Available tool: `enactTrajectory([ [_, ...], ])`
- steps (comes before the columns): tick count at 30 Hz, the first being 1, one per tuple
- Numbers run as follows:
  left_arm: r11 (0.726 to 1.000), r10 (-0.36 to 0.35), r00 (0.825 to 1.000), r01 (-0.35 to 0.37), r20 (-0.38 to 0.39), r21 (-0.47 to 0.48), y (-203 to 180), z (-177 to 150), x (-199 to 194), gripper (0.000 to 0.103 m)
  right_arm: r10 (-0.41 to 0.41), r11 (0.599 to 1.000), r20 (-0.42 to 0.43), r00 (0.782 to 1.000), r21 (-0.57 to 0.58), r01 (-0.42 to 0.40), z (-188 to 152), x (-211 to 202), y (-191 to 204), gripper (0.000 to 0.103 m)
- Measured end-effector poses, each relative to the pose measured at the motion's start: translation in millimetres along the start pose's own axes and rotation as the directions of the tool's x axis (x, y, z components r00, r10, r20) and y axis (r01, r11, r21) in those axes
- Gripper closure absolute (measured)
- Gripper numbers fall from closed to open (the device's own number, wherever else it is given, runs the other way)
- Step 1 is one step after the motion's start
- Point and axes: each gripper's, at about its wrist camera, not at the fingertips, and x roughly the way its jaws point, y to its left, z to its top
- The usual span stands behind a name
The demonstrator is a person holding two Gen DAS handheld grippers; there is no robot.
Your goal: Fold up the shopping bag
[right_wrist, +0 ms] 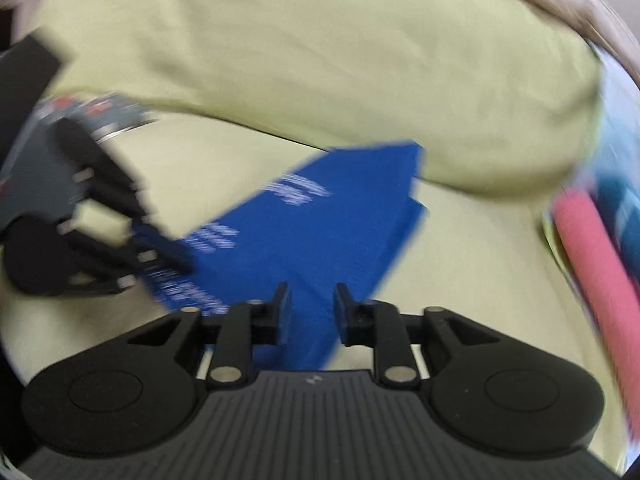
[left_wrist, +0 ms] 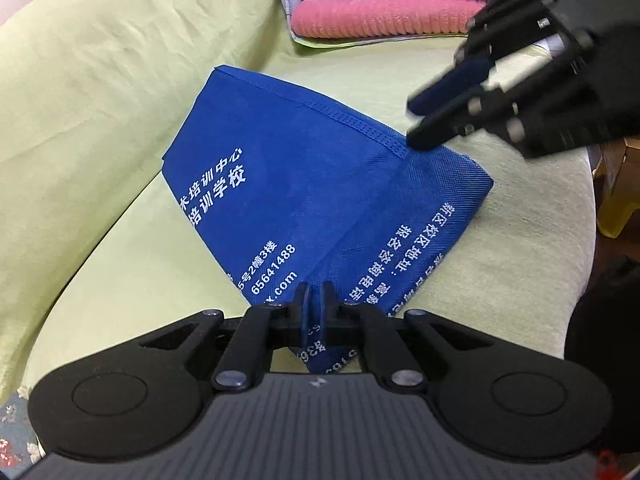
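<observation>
Left gripper [left_wrist: 316,300] is clamped on the near corner of the blue shopping bag [left_wrist: 288,184] lying part-folded on the green sofa cushion [left_wrist: 400,80], so keep that pinch firm while right gripper [right_wrist: 311,304], jaws slightly apart over the bag's right edge with nothing pinched, smooths the crease flat.

The blue bag [left_wrist: 304,184] carries white print: the Chinese characters 培训中心 and 培训学校, below them "2幢3楼", the number "65641488" and a web address ending in ".com". A folded flap bears more white Chinese lines, upside down and hard to read. The right wrist view is too blurred to read.
</observation>
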Motion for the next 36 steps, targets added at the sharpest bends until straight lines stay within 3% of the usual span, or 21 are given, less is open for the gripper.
enactTrajectory([
  [4, 1.0, -0.002, 1.0, 0.002, 0.014, 0.017, -1, -2, 1, 0.103, -0.004, 0.999, -0.075, 0.997, -0.038, 0.001, -13, 19, 13, 0.094],
  [7, 0.989, 0.03, 0.999, -0.034, 0.027, 0.146, -7, -8, -6, 0.1, 0.006, 0.999, -0.093, 0.996, -0.035, -0.009, -14, 21, 12, 0.093],
  [10, 0.943, 0.092, 0.995, -0.102, 0.047, 0.317, -14, -23, -24, 0.09, 0.045, 0.999, -0.095, 0.994, 0.016, -0.044, -15, 21, 2, 0.093],
  [11, 0.921, 0.103, 0.993, -0.116, 0.055, 0.372, -17, -31, -31, 0.081, 0.053, 0.998, -0.088, 0.995, 0.028, -0.051, -17, 20, 1, 0.093],
  [14, 0.822, 0.13, 0.988, -0.155, 0.085, 0.548, -28, -53, -41, 0.056, 0.062, 0.997, -0.077, 0.995, 0.056, -0.058, -20, 18, -2, 0.093],
  [15, 0.787, 0.132, 0.987, -0.16, 0.091, 0.596, -33, -59, -40, 0.055, 0.063, 0.996, -0.075, 0.995, 0.065, -0.059, -20, 17, -3, 0.093],
  [21, 0.597, 0.167, 0.972, -0.233, 0.165, 0.768, -48, -71, -17, 0.056, 0.071, 0.994, -0.067, 0.995, 0.082, -0.065, -20, 20, -5, 0.093],
  [24, 0.454, 0.155, 0.965, -0.26, 0.212, 0.852, -49, -75, 0, 0.06, 0.078, 0.993, -0.062, 0.995, 0.088, -0.072, -22, 22, -7, 0.093],
  [26, 0.361, 0.126, 0.966, -0.257, 0.226, 0.896, -49, -78, 9, 0.074, 0.085, 0.992, -0.059, 0.995, 0.094, -0.079, -22, 21, -9, 0.093],
  [27, 0.35, 0.111, 0.971, -0.238, 0.212, 0.906, -48, -77, 12, 0.079, 0.087, 0.992, -0.057, 0.995, 0.095, -0.082, -22, 21, -9, 0.093],
  [29, 0.368, 0.081, 0.981, -0.192, 0.174, 0.91, -44, -72, 15, 0.091, 0.089, 0.993, -0.053, 0.995, 0.088, -0.084, -23, 22, -9, 0.093],
  [30, 0.383, 0.063, 0.986, -0.166, 0.154, 0.909, -42, -69, 15, 0.092, 0.089, 0.993, -0.052, 0.995, 0.08, -0.084, -22, 22, -9, 0.093],
  [33, 0.474, -0.005, 0.997, -0.063, 0.074, 0.878, -32, -49, 12, 0.092, 0.093, 0.996, -0.037, 0.995, 0.007, -0.093, -22, 19, -8, 0.092],
  [34, 0.492, -0.026, 0.998, -0.035, 0.054, 0.87, -29, -44, 11, 0.092, 0.099, 0.994, -0.021, 0.995, -0.042, -0.1, -23, 16, -8, 0.09],
  [36, 0.497, -0.051, 0.998, -0.002, 0.032, 0.868, -26, -39, 11, 0.092, 0.124, 0.982, 0.017, 0.992, -0.144, -0.12, -26, 8, -12, 0.079],
])
